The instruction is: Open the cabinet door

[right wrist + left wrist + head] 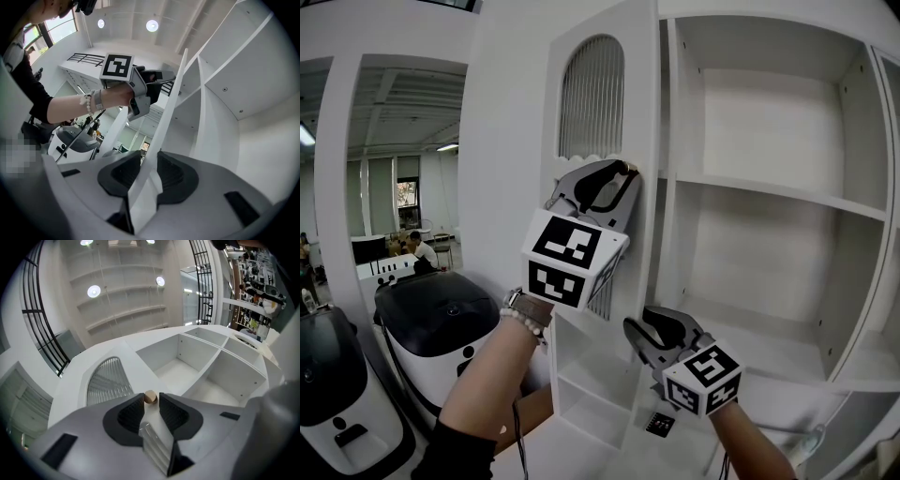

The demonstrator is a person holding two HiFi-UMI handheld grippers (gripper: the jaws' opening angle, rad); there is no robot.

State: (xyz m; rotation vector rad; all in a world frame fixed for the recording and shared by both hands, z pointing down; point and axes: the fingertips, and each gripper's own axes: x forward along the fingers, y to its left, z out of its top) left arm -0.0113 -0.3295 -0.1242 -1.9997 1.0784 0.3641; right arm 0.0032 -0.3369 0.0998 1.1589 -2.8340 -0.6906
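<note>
Door (592, 141) upright, long axis vertical; left tool (617, 178) angled up, clamping knob (150, 397); right tool (151, 161), jaws apart, astride door edge.

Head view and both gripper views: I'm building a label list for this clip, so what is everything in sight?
cabinet: one, white, open shelves filling the right
cabinet door: one, white, arched ribbed pane, swung open at centre
knob: one, wooden, near the door's edge
machines: two, white with black tops, floor at left
marker tag: one, black, cabinet's bottom board
left gripper: one, grey, shut on the knob
right gripper: one, grey, open, door's edge between its jaws
</note>
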